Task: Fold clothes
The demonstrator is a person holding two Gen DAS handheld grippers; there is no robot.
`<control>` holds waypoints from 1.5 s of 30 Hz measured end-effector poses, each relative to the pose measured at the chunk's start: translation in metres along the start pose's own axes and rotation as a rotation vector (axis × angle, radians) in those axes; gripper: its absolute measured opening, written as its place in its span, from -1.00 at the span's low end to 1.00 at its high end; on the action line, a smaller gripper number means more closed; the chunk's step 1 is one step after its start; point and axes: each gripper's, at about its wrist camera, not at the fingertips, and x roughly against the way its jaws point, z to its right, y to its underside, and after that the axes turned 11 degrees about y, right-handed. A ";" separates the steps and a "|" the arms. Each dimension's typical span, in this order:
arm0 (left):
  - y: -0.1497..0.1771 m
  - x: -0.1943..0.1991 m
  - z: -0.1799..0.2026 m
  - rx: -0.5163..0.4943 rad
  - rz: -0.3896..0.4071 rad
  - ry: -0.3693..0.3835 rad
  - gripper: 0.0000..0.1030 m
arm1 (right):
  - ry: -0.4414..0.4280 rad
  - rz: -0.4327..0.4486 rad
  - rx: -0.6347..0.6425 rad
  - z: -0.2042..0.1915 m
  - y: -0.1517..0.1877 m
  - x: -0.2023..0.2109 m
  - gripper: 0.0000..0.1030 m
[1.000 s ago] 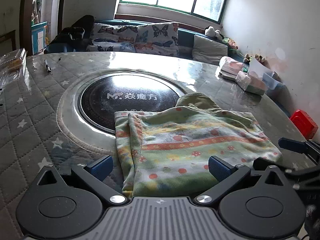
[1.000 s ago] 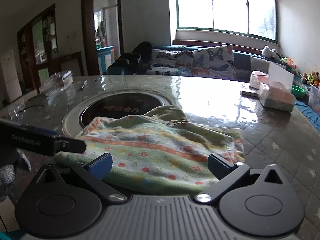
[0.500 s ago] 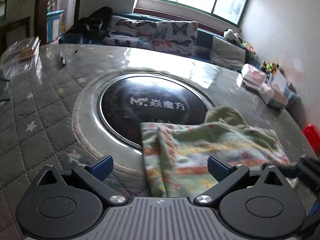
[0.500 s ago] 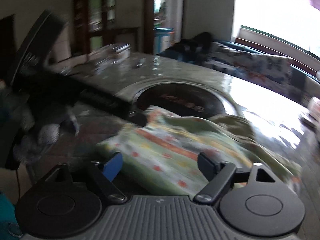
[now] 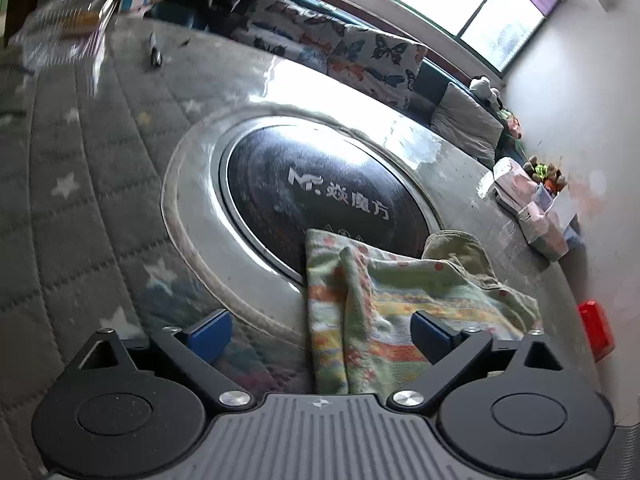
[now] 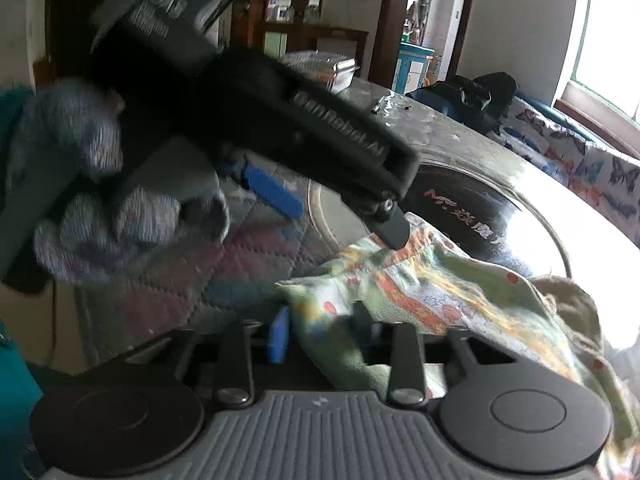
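A green patterned garment (image 5: 400,300) lies folded on the grey quilted table (image 5: 72,216), partly over a black round hotplate (image 5: 320,188). My left gripper (image 5: 320,334) is open, its fingers straddling the garment's near left edge. In the right wrist view my right gripper (image 6: 324,336) is shut on the garment's (image 6: 440,296) near corner, and the cloth bunches up between the blue pads. The left gripper (image 6: 332,216) reaches in from the upper left there, held by a gloved hand (image 6: 100,208), one fingertip (image 6: 394,232) touching the garment's far edge.
Tissue boxes (image 5: 532,208) and a red object (image 5: 596,332) sit at the table's right side. A clear plastic container (image 5: 64,32) and a pen (image 5: 154,50) lie at the far left. A sofa with butterfly cushions (image 5: 360,56) stands beyond the table under the window.
My right gripper has swung left and closed on the garment's near corner. My left gripper has moved left and tilted, staying open over the garment's left edge.
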 end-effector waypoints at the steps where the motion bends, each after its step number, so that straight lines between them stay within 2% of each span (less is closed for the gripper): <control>1: 0.000 0.000 0.000 0.013 0.003 0.000 0.86 | -0.007 0.000 0.006 -0.002 0.000 -0.001 -0.61; 3: 0.000 -0.001 0.000 0.042 0.002 0.006 0.80 | -0.022 0.001 0.014 -0.005 -0.001 -0.002 -0.71; 9: -0.002 -0.008 0.006 0.131 -0.038 0.060 0.72 | -0.056 0.057 -0.078 0.014 -0.004 0.017 -0.75; 11: -0.003 -0.012 0.008 0.147 -0.052 0.077 0.49 | -0.067 0.076 -0.108 0.020 -0.005 0.024 -0.76; 12: -0.004 -0.015 0.009 0.156 -0.060 0.088 0.45 | -0.073 0.085 -0.123 0.023 -0.005 0.027 -0.76; 14: -0.005 -0.021 0.009 0.176 -0.073 0.109 0.02 | -0.083 0.096 -0.141 0.027 -0.006 0.030 -0.76; 16: -0.005 -0.027 0.007 0.210 -0.086 0.130 -0.09 | -0.088 0.100 -0.148 0.028 -0.005 0.031 -0.76; 19: -0.004 -0.030 0.008 0.206 -0.093 0.119 -0.49 | -0.091 0.099 -0.162 0.033 -0.001 0.032 -0.74; 21: -0.003 -0.030 0.008 0.188 -0.095 0.108 -0.65 | -0.100 0.094 -0.178 0.038 0.001 0.033 -0.59; 23: -0.003 -0.030 0.006 0.180 -0.098 0.105 -0.72 | -0.085 0.096 -0.201 0.048 0.005 0.038 -0.47; 25: -0.003 -0.029 0.005 0.170 -0.098 0.100 -0.76 | -0.055 0.098 -0.226 0.057 0.008 0.042 -0.44; 27: -0.004 -0.029 0.006 0.154 -0.096 0.090 -0.76 | 0.024 0.095 -0.282 0.078 0.014 0.048 -0.33; 32: -0.004 -0.030 0.011 0.112 -0.097 0.067 -0.76 | 0.285 0.049 -0.420 0.139 0.036 0.051 -0.27; 36: -0.005 -0.032 0.015 0.086 -0.099 0.051 -0.76 | 0.453 -0.011 -0.523 0.185 0.063 0.047 -0.22; 37: -0.005 -0.032 0.015 0.083 -0.100 0.049 -0.76 | 0.474 -0.026 -0.538 0.192 0.070 0.046 -0.17; 39: -0.005 -0.034 0.017 0.071 -0.101 0.041 -0.76 | 0.502 -0.053 -0.579 0.208 0.086 0.042 0.07; 43: -0.007 -0.036 0.020 0.046 -0.098 0.024 -0.75 | 0.481 -0.083 -0.631 0.214 0.102 0.040 0.09; 45: -0.008 -0.037 0.021 0.037 -0.099 0.018 -0.75 | 0.466 -0.068 -0.631 0.210 0.104 0.048 0.07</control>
